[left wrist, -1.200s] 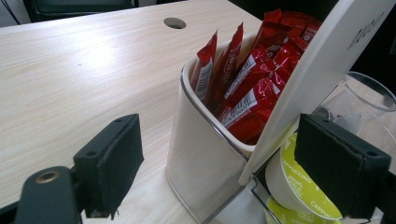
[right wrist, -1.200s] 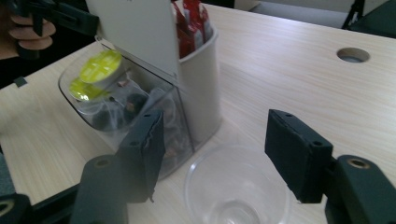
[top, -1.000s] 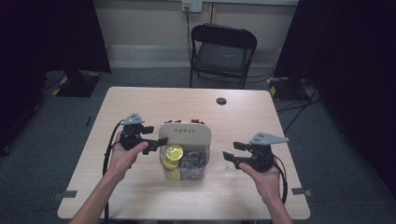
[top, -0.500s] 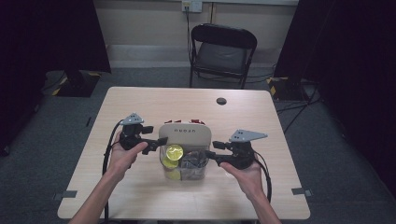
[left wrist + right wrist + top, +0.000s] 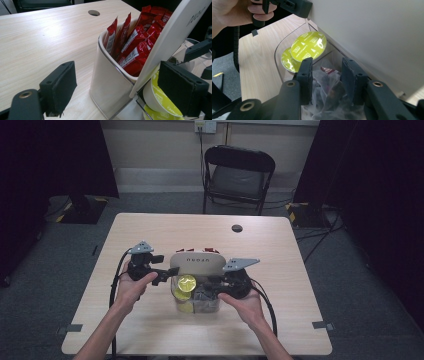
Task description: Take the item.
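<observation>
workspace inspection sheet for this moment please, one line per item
surface: pale wood table with a round cable hole
job's things: white organiser with red sachets in its back compartment; clear front bin holds yellow-green capsules and clear-wrapped packets
clutter: nothing seen
grippers: left tongs open, straddling the organiser's corner; right tongs just been closing, packets between the jaws, pads not clearly pressing
cables: one black cable trails from each gripper toward the person
surroundings: black folding chair, dark curtains, grey floor
</observation>
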A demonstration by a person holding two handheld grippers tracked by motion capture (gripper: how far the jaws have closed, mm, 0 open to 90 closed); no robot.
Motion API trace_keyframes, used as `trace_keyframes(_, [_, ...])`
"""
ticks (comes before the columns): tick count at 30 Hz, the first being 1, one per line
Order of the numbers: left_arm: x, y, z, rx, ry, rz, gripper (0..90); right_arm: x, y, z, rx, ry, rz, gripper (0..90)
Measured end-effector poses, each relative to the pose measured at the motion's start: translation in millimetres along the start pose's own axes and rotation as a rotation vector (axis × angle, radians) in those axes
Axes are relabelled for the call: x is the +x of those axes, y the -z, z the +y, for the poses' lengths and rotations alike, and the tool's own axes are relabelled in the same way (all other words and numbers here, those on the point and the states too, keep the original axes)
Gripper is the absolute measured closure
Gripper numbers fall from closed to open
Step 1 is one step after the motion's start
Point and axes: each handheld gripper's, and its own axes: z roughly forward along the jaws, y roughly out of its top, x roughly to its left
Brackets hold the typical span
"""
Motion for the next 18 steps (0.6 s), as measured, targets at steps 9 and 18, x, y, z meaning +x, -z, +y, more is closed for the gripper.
trace_keyframes(9, [-0.2,-0.2,-0.1,0.001,0.002,-0.001,15.2,-6.2,-10.0,-2.3,0.025,-0.021,-0.007,64.5])
trace_keyframes(18, [-0.5,-0.9,-0.2,0.003,-0.002,0.0,15.3,-5.3,-14.7,-3.6,0.039,-0.021,0.008,73.4])
